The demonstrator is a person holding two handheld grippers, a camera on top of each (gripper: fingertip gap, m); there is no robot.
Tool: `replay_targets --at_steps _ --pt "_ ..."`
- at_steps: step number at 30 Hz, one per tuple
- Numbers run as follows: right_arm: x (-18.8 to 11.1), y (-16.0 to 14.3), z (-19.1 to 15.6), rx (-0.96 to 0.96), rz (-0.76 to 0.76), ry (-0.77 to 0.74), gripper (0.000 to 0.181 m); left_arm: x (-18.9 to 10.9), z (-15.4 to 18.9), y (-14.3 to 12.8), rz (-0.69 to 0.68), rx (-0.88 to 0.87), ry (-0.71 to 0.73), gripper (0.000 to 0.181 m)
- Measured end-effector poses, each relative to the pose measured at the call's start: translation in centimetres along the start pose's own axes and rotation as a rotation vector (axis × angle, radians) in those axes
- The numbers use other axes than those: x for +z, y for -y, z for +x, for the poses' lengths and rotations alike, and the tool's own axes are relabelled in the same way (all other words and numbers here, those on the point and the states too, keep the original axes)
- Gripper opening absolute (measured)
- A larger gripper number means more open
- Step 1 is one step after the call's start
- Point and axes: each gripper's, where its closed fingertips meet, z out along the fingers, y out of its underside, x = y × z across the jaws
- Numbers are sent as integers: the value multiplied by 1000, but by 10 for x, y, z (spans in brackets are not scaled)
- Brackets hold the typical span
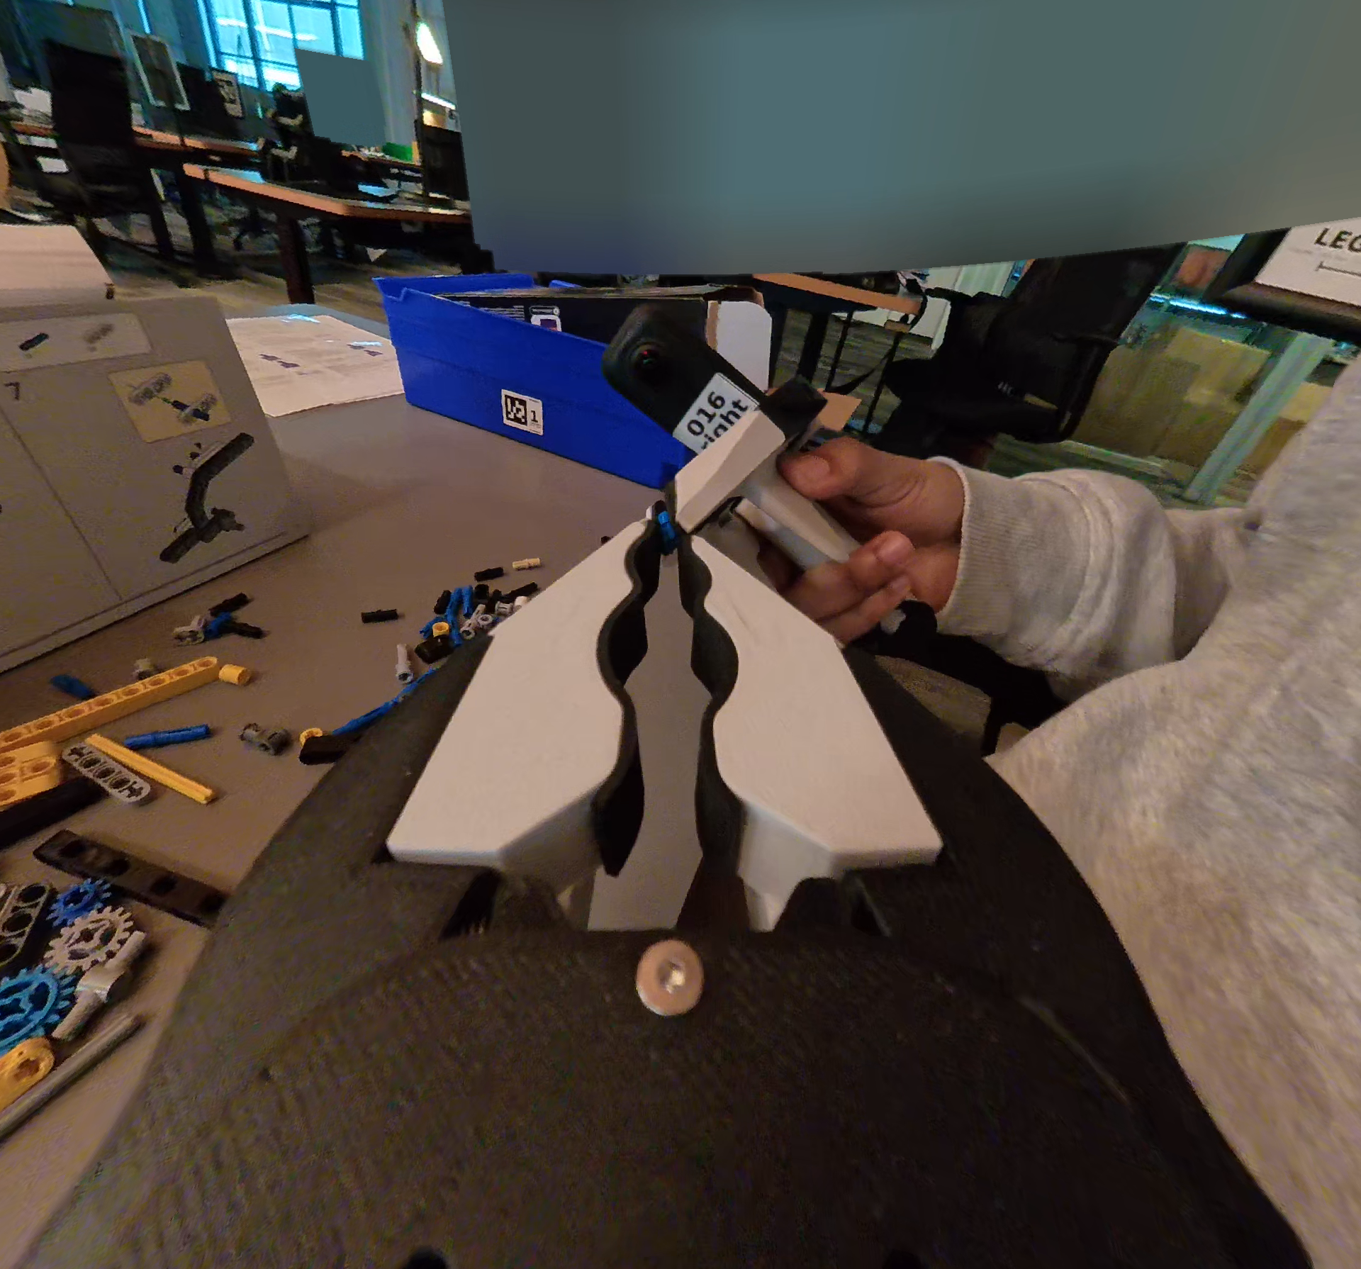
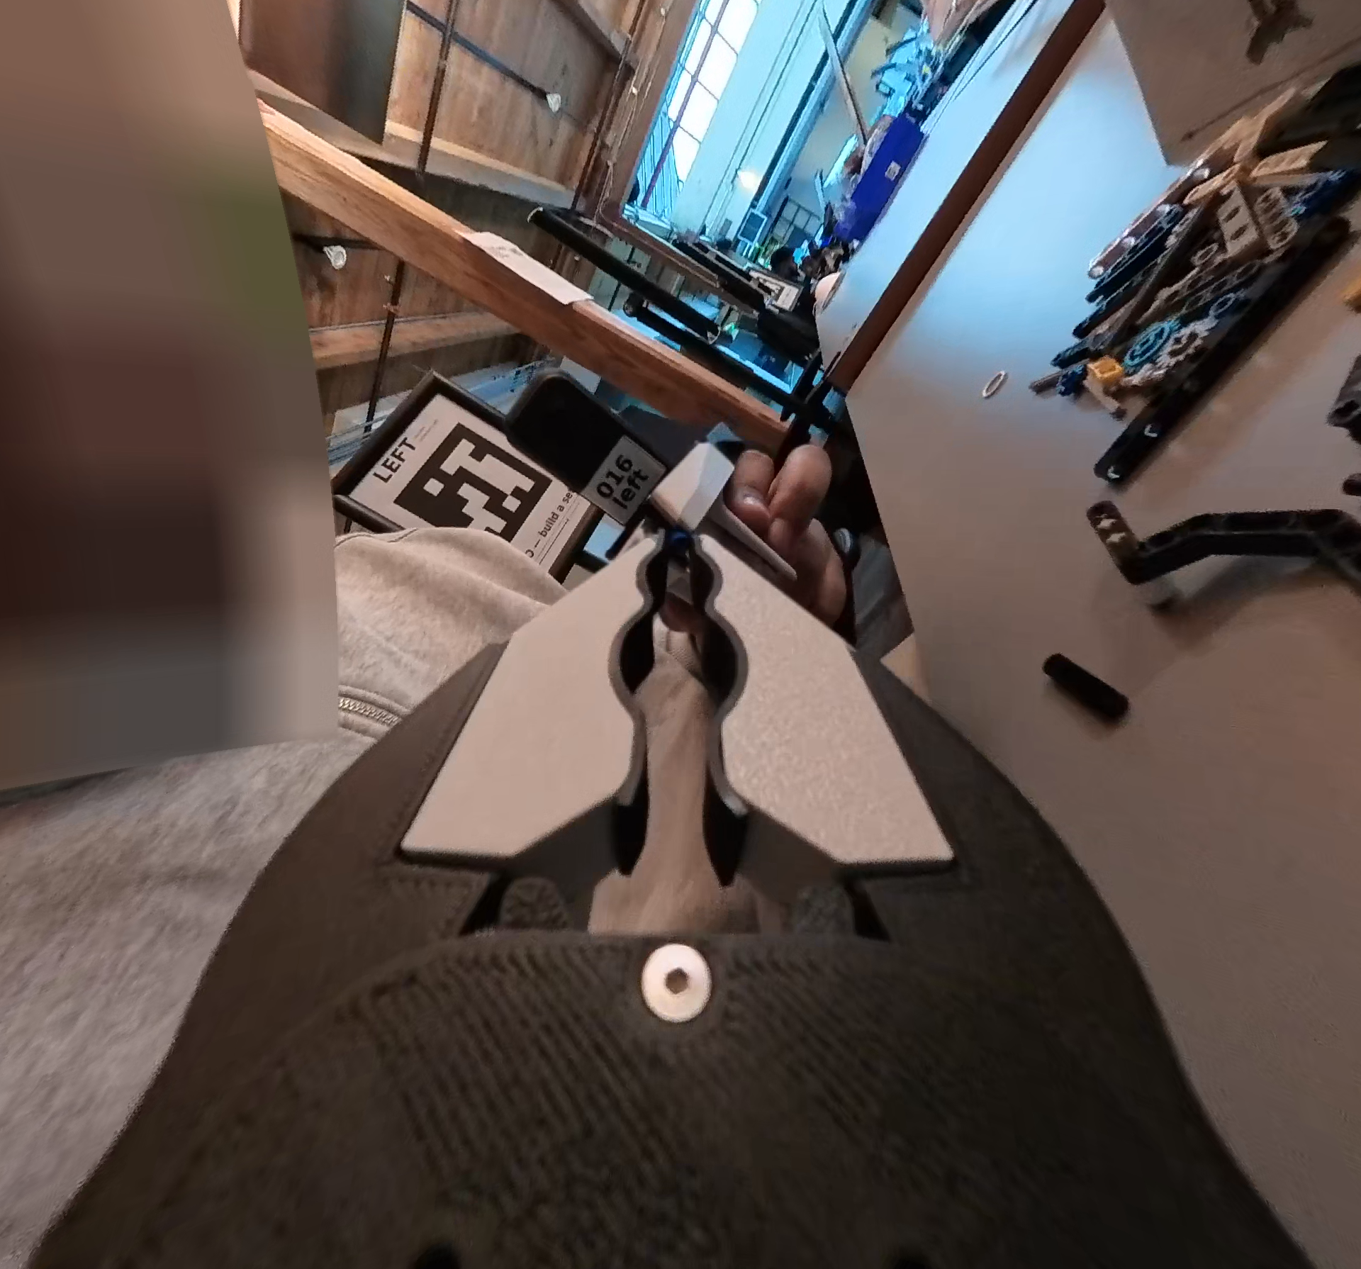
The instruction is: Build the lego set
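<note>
In the left wrist view my left gripper (image 1: 666, 532) has its jaws nearly together on a small blue pin (image 1: 667, 525) at the tips, held up above the grey table (image 1: 412, 497). My right gripper (image 1: 725, 471), held by a hand in a grey sleeve, meets it tip to tip from the upper right. In the right wrist view my right gripper (image 2: 675, 550) is likewise closed at the tips around the blue pin (image 2: 677, 540), with the left gripper (image 2: 700, 497) and its hand just beyond. How the pin is shared between the two tips is hidden.
Loose Lego parts lie on the table to the left: yellow beams (image 1: 110, 707), gears (image 1: 81, 939), and black and blue pins (image 1: 471, 607). An instruction booklet (image 1: 140, 445) and a blue bin (image 1: 515, 379) stand behind. A black bent beam (image 2: 1215, 549) and a black pin (image 2: 1086, 696) lie nearby. Less than 4 cm separates the two grippers' tips.
</note>
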Motion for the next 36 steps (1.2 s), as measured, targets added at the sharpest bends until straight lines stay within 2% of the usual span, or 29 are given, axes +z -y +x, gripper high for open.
replay_targets --at_steps 1,8,16,20,36 --pt "0 -1 0 4 -10 2 3 0 1 0 1 -3 -7 3" --pt "-5 2 -1 9 -25 1 12 -4 -2 4 35 -54 -38 3" --pt "-7 -7 3 14 -117 -69 11 -4 4 -6 -16 -4 -92 3" --pt "-8 -11 4 41 -156 -72 5 -2 5 -12 -44 53 -90 1" --pt "-6 -11 6 -39 -184 -88 2 -4 5 -13 -33 -40 -140 1"
